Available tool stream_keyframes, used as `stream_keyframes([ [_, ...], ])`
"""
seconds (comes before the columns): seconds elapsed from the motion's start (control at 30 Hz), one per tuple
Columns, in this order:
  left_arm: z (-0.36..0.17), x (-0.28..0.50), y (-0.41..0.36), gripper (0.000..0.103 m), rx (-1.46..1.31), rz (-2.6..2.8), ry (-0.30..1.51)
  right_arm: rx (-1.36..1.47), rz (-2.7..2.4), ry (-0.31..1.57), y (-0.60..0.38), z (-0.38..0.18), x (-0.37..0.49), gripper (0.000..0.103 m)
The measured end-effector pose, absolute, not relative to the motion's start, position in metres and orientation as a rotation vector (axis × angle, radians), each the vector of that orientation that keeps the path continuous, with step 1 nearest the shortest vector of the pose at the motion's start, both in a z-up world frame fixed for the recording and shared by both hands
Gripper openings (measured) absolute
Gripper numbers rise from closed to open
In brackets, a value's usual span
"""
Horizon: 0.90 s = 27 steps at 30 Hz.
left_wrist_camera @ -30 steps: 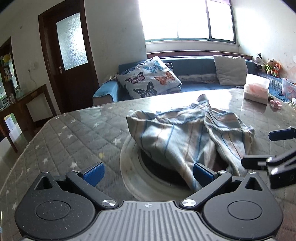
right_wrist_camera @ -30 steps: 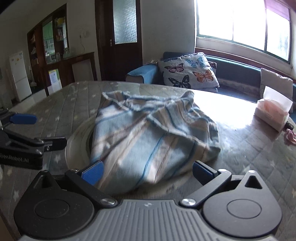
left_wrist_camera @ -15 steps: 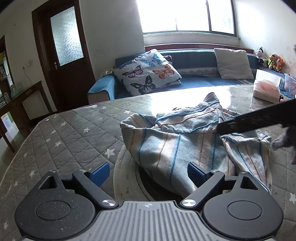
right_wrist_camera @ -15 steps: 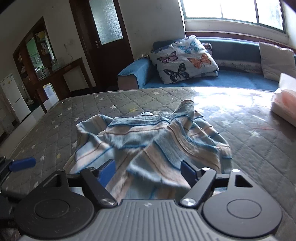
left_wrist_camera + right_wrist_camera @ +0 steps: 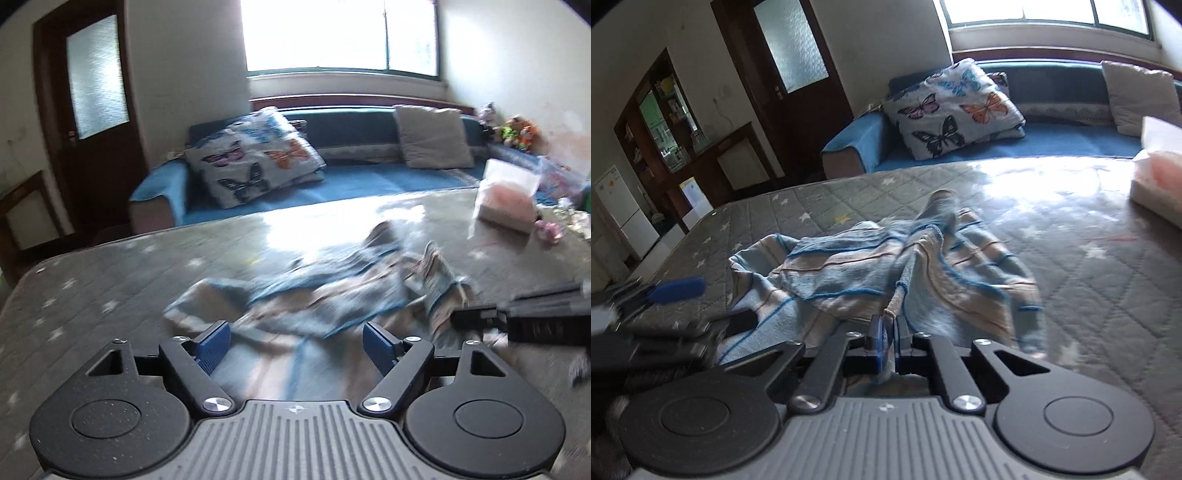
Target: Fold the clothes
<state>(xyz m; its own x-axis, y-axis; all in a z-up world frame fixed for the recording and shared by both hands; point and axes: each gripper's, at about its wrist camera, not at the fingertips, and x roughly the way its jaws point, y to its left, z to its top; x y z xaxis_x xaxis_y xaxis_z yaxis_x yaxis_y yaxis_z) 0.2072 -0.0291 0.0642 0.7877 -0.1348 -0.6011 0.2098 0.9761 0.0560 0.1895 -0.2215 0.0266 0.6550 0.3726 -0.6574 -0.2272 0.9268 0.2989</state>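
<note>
A blue and beige striped garment (image 5: 314, 302) lies crumpled on the grey quilted table cover (image 5: 110, 280). My left gripper (image 5: 295, 338) hangs over the garment's near left part. Its jaws are closing, with cloth below and between the blue pads, which do not press on it. In the right wrist view my right gripper (image 5: 886, 339) is shut on a fold at the near edge of the garment (image 5: 868, 273). The right gripper's black body (image 5: 517, 321) shows at the right of the left wrist view. The left gripper's blue pad (image 5: 677, 290) shows at the left of the right wrist view.
A tissue box (image 5: 506, 206) stands at the table's far right beside a small pink thing (image 5: 548, 230). Beyond the table's far edge is a blue sofa with a butterfly pillow (image 5: 255, 166). The table's left corner (image 5: 37, 266) is near a dark door.
The right gripper's jaws have shut on the garment's near edge. The left gripper's jaws have narrowed and it has moved over the cloth. The garment lies flatter and more spread out.
</note>
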Motion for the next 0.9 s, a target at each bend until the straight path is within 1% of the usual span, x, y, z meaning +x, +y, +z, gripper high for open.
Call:
stream_keyframes([
  [0.2, 0.062, 0.247, -0.065, 0.082, 0.094, -0.272, 0.661, 0.215, 0.324, 0.759, -0.245, 0.034, 0.176, 0.004],
  [0.33, 0.046, 0.268, -0.085, 0.081, 0.144, -0.284, 0.698, 0.227, 0.318, 0.754, -0.258, 0.033, 0.17, 0.004],
  [0.37, 0.042, 0.271, -0.088, 0.077, 0.163, -0.278, 0.707, 0.234, 0.315, 0.754, -0.262, 0.033, 0.169, 0.004],
  [0.4, 0.037, 0.273, -0.09, 0.062, 0.178, -0.273, 0.717, 0.24, 0.311, 0.755, -0.265, 0.032, 0.169, 0.004],
  [0.43, 0.036, 0.273, -0.087, 0.043, 0.173, -0.274, 0.721, 0.246, 0.308, 0.757, -0.268, 0.031, 0.169, 0.004],
  [0.47, 0.035, 0.273, -0.084, 0.038, 0.168, -0.275, 0.726, 0.251, 0.304, 0.758, -0.271, 0.03, 0.169, 0.004],
  [0.53, 0.033, 0.273, -0.078, 0.019, 0.157, -0.276, 0.736, 0.26, 0.293, 0.755, -0.276, 0.029, 0.167, 0.004],
  [0.57, 0.032, 0.272, -0.074, 0.016, 0.15, -0.277, 0.74, 0.265, 0.288, 0.753, -0.279, 0.029, 0.165, 0.004],
  [0.6, 0.036, 0.269, -0.068, 0.011, 0.134, -0.276, 0.732, 0.268, 0.284, 0.751, -0.281, 0.029, 0.164, 0.004],
  [0.67, 0.046, 0.262, -0.056, 0.01, 0.095, -0.261, 0.716, 0.273, 0.276, 0.745, -0.285, 0.03, 0.16, 0.004],
  [0.73, 0.058, 0.251, -0.039, 0.006, 0.055, -0.246, 0.69, 0.28, 0.269, 0.735, -0.29, 0.033, 0.155, 0.004],
  [0.8, 0.068, 0.239, -0.022, 0.006, 0.016, -0.231, 0.665, 0.285, 0.262, 0.722, -0.295, 0.036, 0.148, 0.004],
  [0.9, 0.081, 0.221, 0.003, 0.003, -0.017, -0.179, 0.634, 0.283, 0.242, 0.705, -0.301, 0.043, 0.135, 0.004],
])
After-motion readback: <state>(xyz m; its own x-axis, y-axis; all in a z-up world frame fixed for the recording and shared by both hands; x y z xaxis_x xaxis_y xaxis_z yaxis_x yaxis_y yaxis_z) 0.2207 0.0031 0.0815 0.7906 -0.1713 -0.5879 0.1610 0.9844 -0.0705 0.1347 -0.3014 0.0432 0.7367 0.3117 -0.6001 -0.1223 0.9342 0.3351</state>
